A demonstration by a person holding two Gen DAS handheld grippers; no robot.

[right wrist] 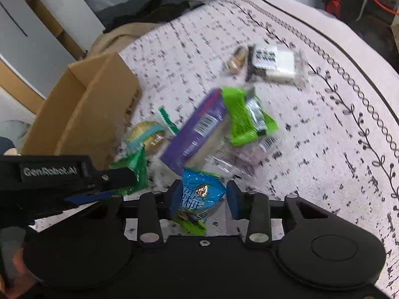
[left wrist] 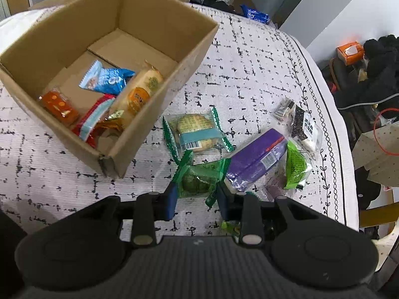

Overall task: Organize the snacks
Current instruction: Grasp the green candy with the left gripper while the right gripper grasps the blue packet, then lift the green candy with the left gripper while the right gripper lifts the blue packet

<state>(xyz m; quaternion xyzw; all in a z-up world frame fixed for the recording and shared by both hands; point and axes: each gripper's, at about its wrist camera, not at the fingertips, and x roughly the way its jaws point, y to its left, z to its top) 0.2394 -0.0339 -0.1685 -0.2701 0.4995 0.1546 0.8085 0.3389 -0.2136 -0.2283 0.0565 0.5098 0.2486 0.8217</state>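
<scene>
An open cardboard box (left wrist: 149,114) stands at the left of the table and holds several snacks, among them a blue packet (left wrist: 107,79) and a long cream one (left wrist: 139,94). My left gripper (left wrist: 197,199) is shut on a green pastry packet (left wrist: 197,182) just right of the box's near corner. Beyond it lie a round biscuit pack (left wrist: 194,132), a purple packet (left wrist: 256,159) and a lime green packet (left wrist: 296,167). My right gripper (right wrist: 203,200) is shut on a blue plum packet (right wrist: 199,196), in front of the purple packet (right wrist: 197,129). The box (right wrist: 82,114) is to its left.
A black-and-white packet (left wrist: 305,127) and a small wrapped sweet (left wrist: 284,108) lie near the table's right edge (left wrist: 344,174). Another blue packet (left wrist: 255,15) sits at the far edge. Dark clothing (left wrist: 374,74) and an orange tissue box (left wrist: 349,51) are beyond the table. The left gripper (right wrist: 127,182) crosses the right wrist view.
</scene>
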